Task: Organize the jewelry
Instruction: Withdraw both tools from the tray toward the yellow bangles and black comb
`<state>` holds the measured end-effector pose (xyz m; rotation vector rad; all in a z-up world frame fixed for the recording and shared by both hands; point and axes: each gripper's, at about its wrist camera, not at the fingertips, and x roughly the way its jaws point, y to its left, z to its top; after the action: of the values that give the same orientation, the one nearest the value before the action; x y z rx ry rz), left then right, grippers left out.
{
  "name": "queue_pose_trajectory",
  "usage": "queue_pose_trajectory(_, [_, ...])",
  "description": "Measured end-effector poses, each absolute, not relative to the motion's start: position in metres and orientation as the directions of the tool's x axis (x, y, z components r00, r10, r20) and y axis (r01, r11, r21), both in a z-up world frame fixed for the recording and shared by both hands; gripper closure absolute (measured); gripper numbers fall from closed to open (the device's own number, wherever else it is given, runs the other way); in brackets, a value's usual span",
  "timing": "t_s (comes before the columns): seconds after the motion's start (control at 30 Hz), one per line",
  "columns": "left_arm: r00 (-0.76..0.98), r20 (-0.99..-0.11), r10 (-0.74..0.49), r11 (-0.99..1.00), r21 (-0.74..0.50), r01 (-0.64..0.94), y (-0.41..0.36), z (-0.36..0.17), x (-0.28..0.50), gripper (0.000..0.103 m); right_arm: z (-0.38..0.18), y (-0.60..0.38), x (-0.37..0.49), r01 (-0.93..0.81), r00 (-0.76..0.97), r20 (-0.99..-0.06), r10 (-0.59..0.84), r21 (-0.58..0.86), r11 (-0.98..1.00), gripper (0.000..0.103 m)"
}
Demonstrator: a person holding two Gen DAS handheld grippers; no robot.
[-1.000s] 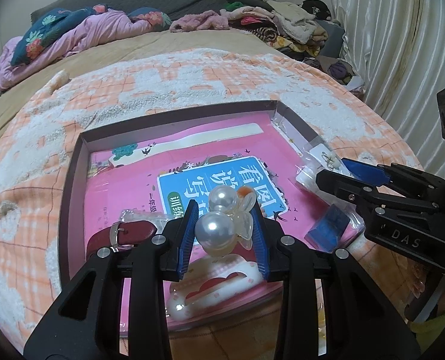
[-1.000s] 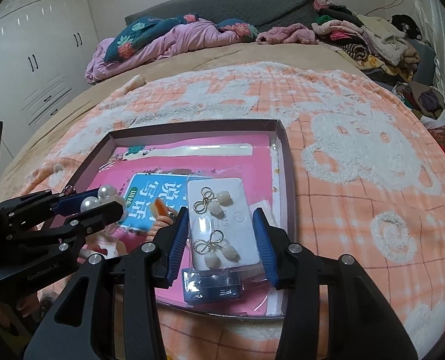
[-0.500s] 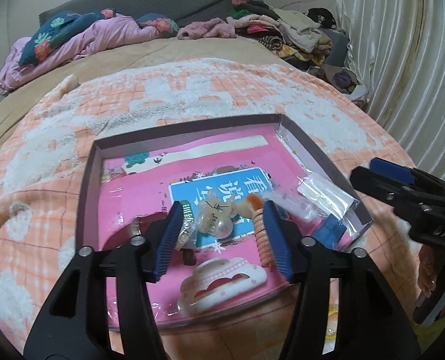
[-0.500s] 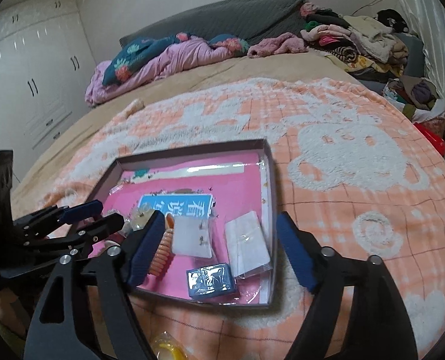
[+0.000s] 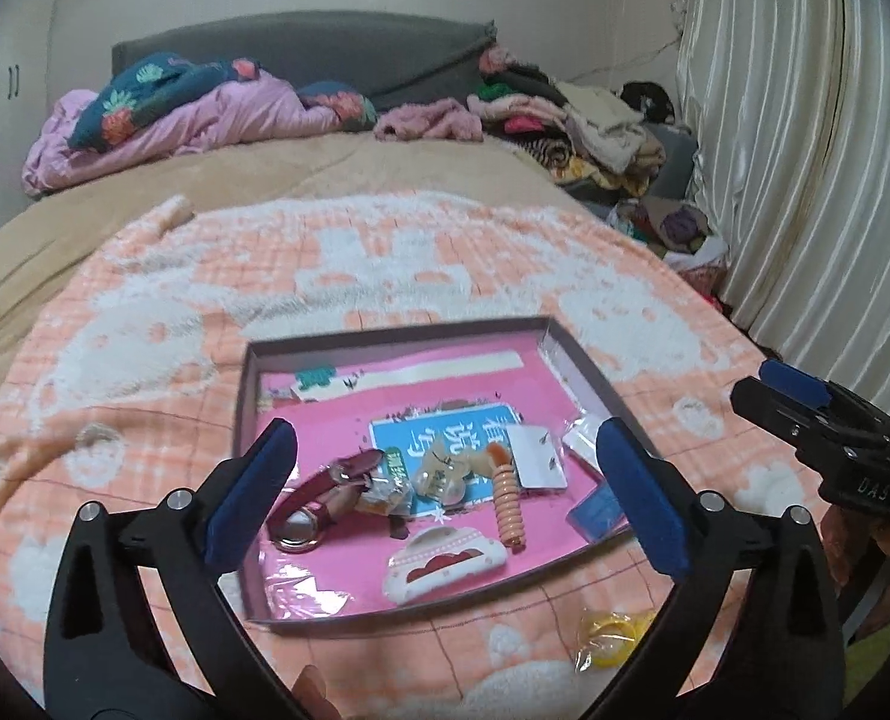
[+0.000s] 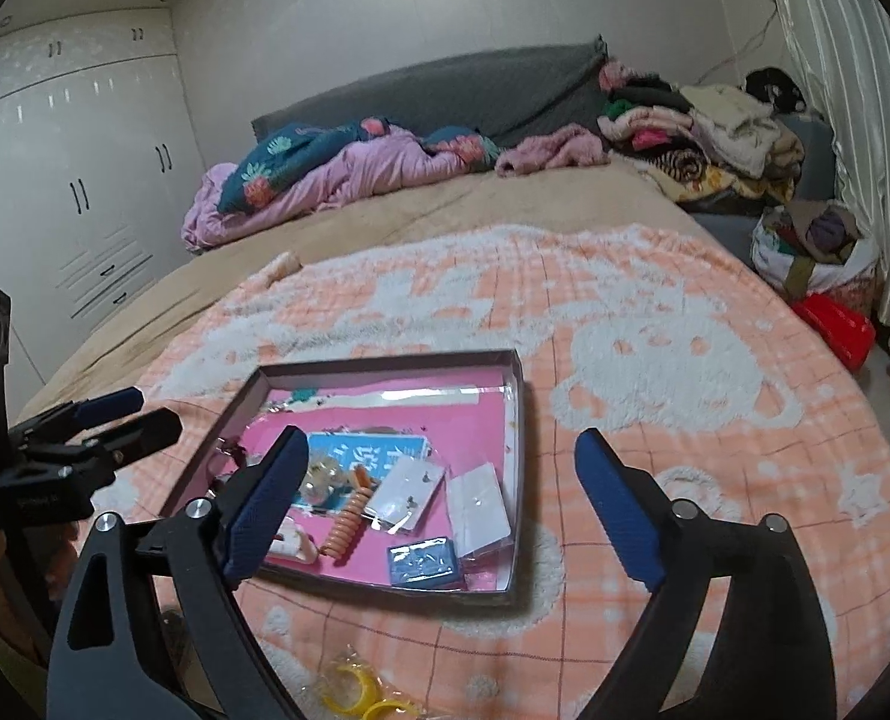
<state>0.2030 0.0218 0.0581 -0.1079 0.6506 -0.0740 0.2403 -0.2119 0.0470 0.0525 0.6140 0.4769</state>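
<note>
Dim warm indoor light, slight motion blur, strong fisheye bending, dark corners

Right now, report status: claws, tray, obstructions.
Left claw and right claw both opening, nothing between them. Jewelry lies in tray. Yellow rings outside tray. No obstruction.

Right gripper (image 5: 805,414) body: "DAS" in pale letters.
Blue label (image 5: 445,450) in tray (image 5: 396,333): Chinese characters, too blurred to read.

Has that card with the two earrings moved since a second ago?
Yes. The earring card left the right tool, whose jaws are opening, and now lies flat in the tray, beside the orange coil.
</note>
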Motion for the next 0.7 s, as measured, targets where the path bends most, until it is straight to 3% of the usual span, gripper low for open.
queue_pose_trajectory(0.43, [0.845,-0.532,-0.054,0.996,-0.094,0.005,0.03,0.088,0.147,0.01,0.075,-0.225,0.183,-0.468,0.747,-0.46,0.48,0.149,0.871,0.009])
queue_pose_trajectory(0.7, [0.834,-0.552,-0.018,0.998,-0.063,-0.02,0.031,0.077,0.122,0.01,0.078,-0.228,0.162,-0.484,0.744,-0.455,0.489,0.136,0.864,0.008])
